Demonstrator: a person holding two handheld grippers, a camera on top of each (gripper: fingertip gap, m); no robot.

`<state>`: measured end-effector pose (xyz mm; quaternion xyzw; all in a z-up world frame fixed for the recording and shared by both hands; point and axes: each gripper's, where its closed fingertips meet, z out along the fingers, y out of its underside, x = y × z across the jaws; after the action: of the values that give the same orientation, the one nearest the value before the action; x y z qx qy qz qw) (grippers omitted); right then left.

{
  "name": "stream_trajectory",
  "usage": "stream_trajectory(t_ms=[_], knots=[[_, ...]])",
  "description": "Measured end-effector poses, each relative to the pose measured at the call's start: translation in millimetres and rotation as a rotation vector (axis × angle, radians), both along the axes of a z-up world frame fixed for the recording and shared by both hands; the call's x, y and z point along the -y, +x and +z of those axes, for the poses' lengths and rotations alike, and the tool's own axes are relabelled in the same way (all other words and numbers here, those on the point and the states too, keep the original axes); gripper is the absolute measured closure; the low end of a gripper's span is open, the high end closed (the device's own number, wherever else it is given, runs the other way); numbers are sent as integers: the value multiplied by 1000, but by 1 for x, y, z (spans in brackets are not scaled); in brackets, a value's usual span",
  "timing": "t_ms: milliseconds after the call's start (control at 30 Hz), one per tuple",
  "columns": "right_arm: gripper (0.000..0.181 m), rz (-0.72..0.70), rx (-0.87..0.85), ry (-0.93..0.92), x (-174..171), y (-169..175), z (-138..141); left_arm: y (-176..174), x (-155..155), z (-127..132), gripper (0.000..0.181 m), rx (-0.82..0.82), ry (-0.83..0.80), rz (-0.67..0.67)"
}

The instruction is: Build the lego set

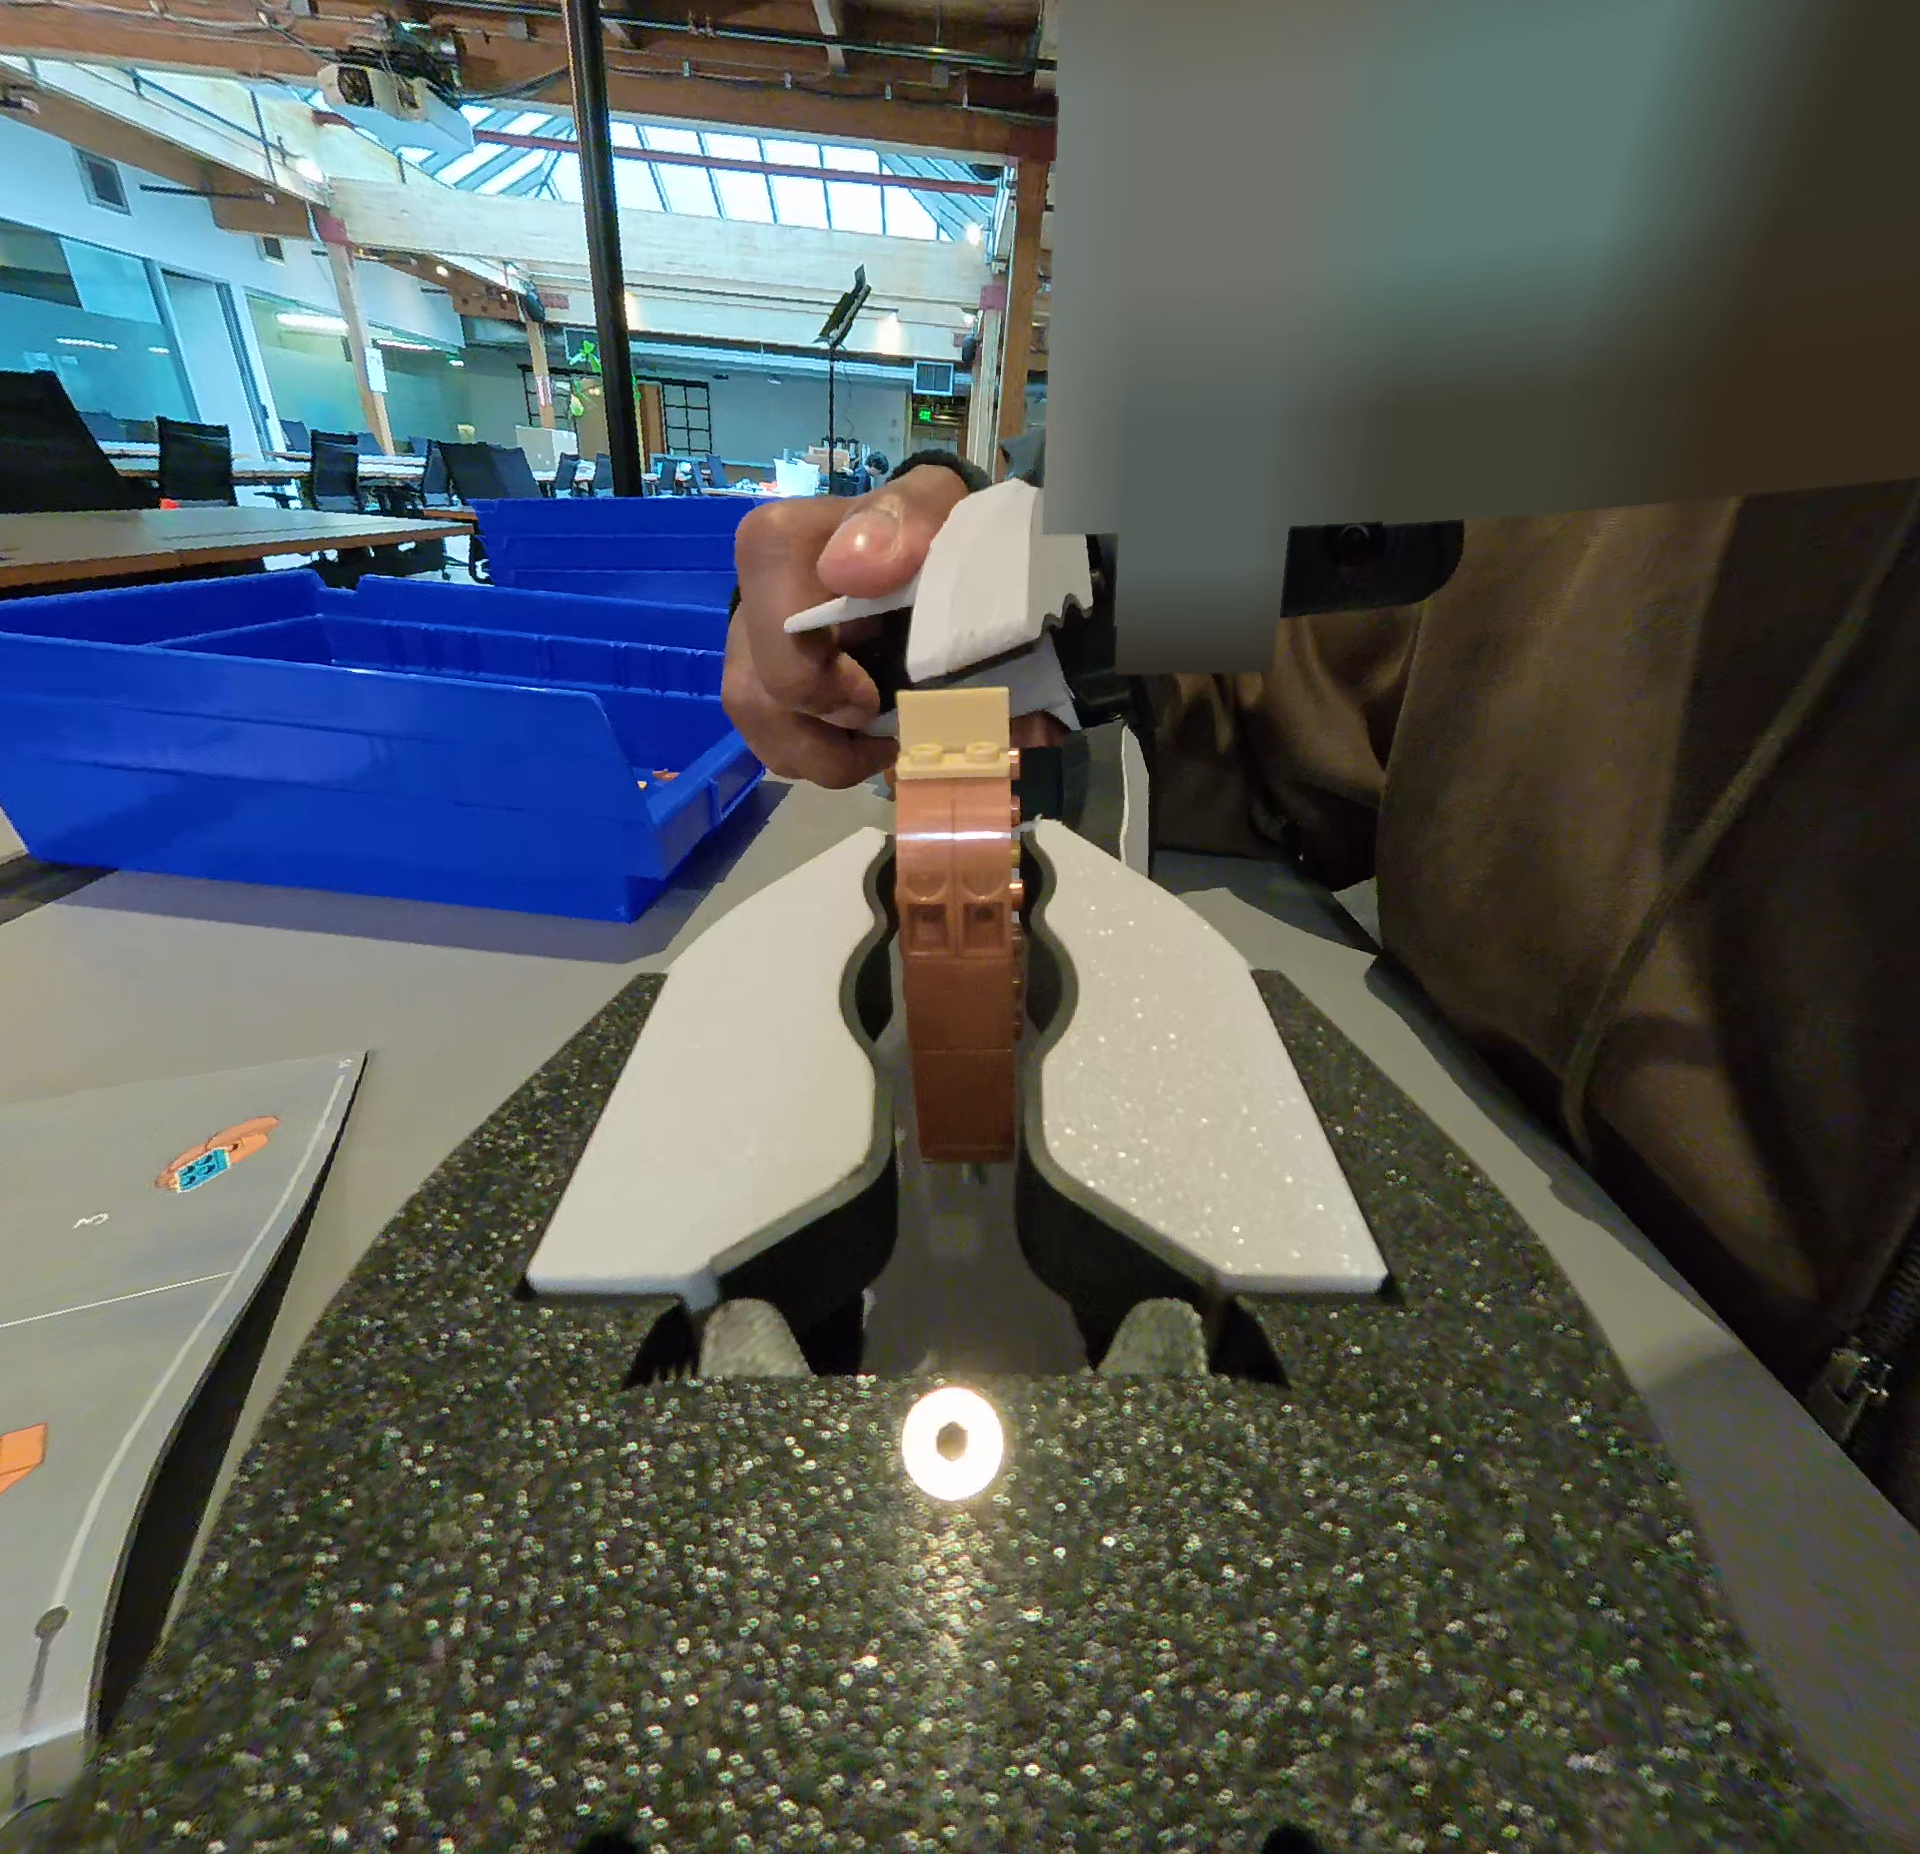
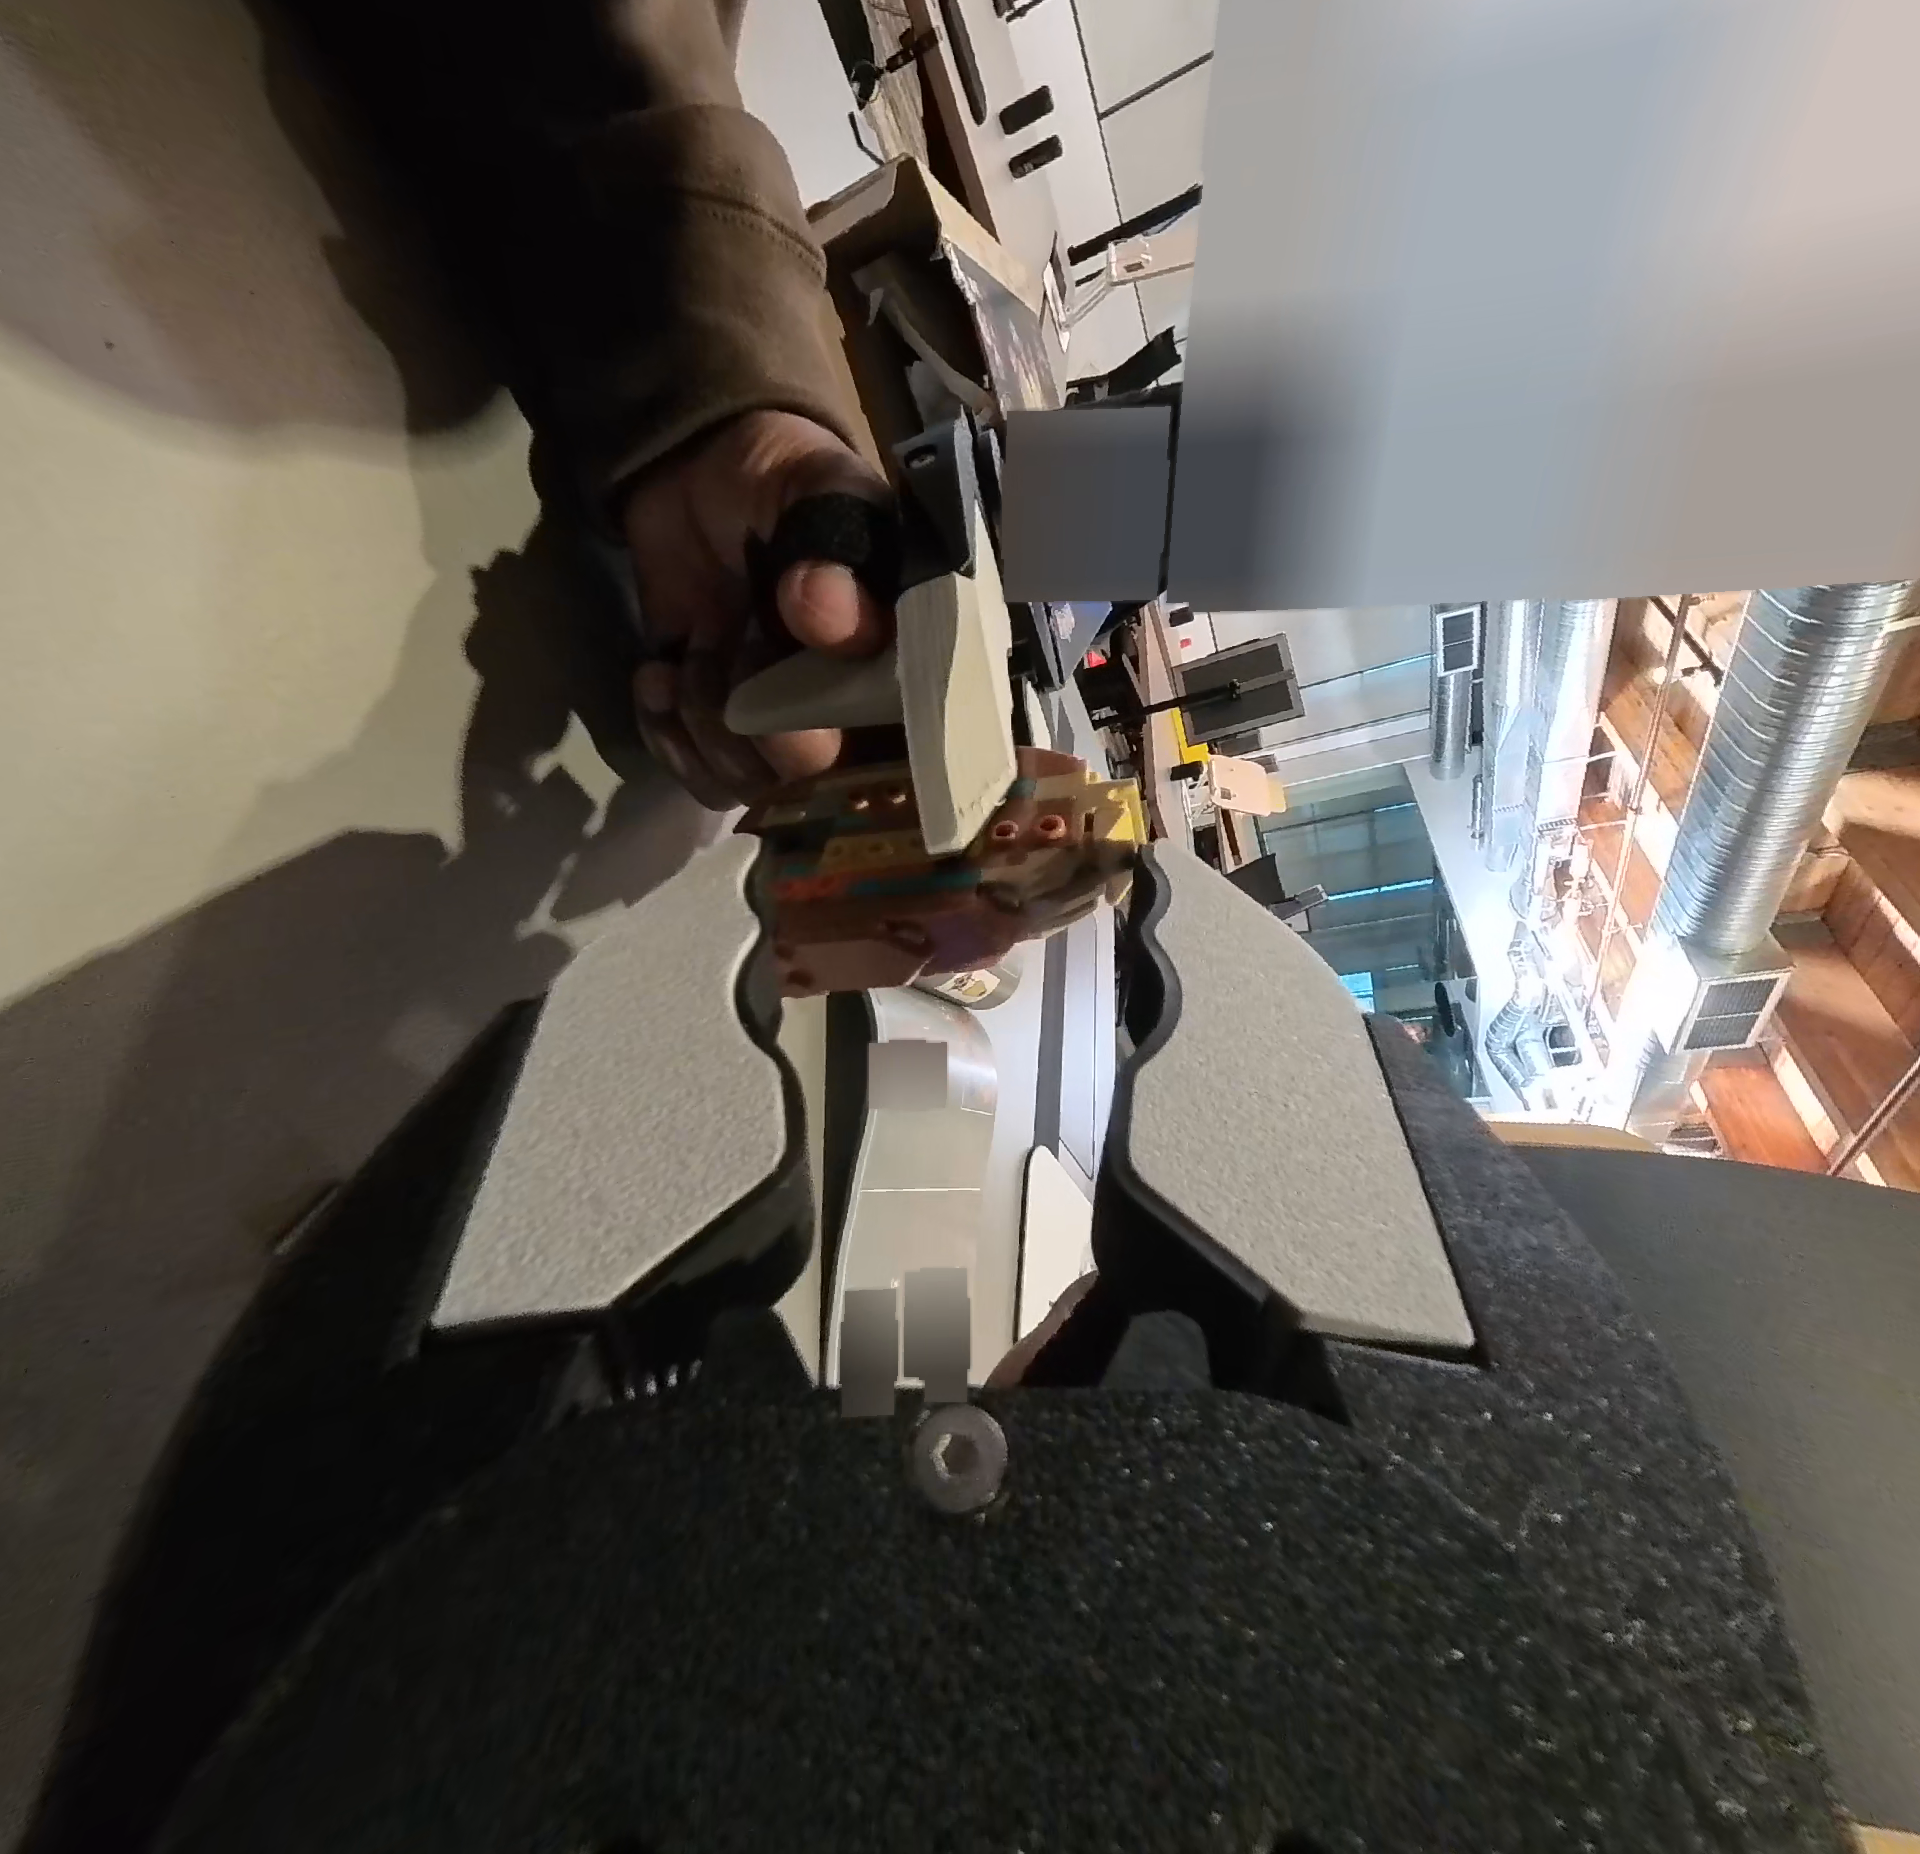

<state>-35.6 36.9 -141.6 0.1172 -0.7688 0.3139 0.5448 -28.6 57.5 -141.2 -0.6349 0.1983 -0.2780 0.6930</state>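
Note:
In the left wrist view my left gripper (image 1: pixel 961 848) is shut on a brown lego assembly (image 1: pixel 961 983) and holds it upright above the grey table. A tan plate (image 1: pixel 953 734) sits on the assembly's far end. The white fingers (image 1: pixel 982 589) of my right gripper, held by a hand, hover just beyond the tan end. In the right wrist view my right gripper (image 2: pixel 951 869) is open, its jaws wide apart, with the multicoloured lego assembly (image 2: pixel 862 931) at its fingertips, close to the left finger. The left gripper's fingers (image 2: pixel 956 724) clamp that assembly from above.
Blue plastic bins (image 1: pixel 343 724) stand on the table at the left, one with small orange pieces in it. An open instruction booklet (image 1: pixel 156 1233) lies at the near left. The person's brown jacket (image 1: pixel 1610 869) fills the right side. The grey table (image 1: pixel 468 973) runs between the bins and the booklet. The grippers are tip to tip, or close to it.

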Motion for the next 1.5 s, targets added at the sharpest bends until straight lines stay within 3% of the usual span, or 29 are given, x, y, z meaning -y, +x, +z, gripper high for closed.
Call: stream_trajectory(t_ms=[700,1067,1500], knots=[[110,17,-25,-28,1,2,5,3,2,2,160,8,5,-26],[121,9,-78,-24,2,-1,4,4,3,2,160,24,-2,-44],[122,9,-91,-66,4,-1,9,3,6,8,160,88,13,-69]])
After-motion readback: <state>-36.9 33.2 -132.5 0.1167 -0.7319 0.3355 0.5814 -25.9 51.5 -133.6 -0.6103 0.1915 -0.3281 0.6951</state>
